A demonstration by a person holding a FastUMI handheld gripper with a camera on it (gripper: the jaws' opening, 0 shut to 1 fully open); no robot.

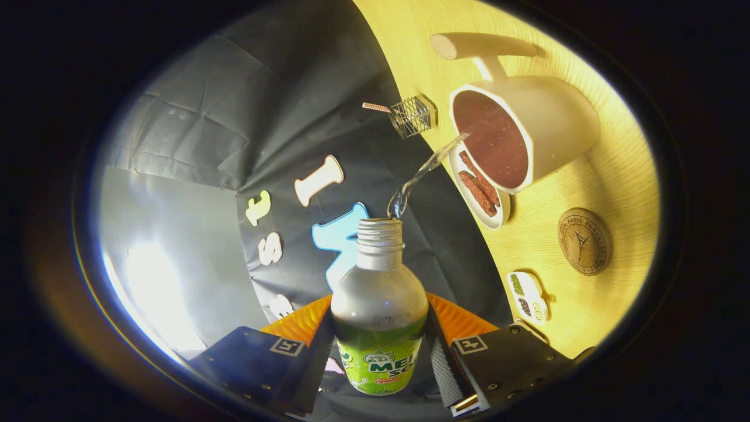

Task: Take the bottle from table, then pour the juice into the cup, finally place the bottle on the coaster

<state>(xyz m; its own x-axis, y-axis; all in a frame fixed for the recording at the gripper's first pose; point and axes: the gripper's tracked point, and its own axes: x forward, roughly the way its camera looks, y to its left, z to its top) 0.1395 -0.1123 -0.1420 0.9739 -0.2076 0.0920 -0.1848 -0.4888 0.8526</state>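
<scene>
Bottle (379, 305) held between jaws of gripper (379, 357), both fingers pressed on its sides at label level; cap off, neck tipped toward cup (527, 132); whole view rolled w/ the tilt, so counter (586, 293) stands to one side. Clear stream (425, 170) leaves bottle mouth and arcs to near rim of cup; cup has dark inside, long handle (477, 46) pointing away. Small dish (477, 193) w/ brown strips sits just beside cup, under the stream's path; risk of drip there if flow weakens. Round coaster (584, 241) on counter near cup, apart from it, nothing on it. Smaller dish (529, 296) nearer gripper; wire rack (413, 116) beyond cup.

Step in hand, as judged: pouring; placing on coaster not yet done. Advice: hold tilt steady, keep mouth aimed inside rim, not at its edge; avoid rolling further, fluid level looks high; right bottle smoothly to cut flow clean before moving to coaster; keep grip firm, wet glass or plastic may slip.
</scene>
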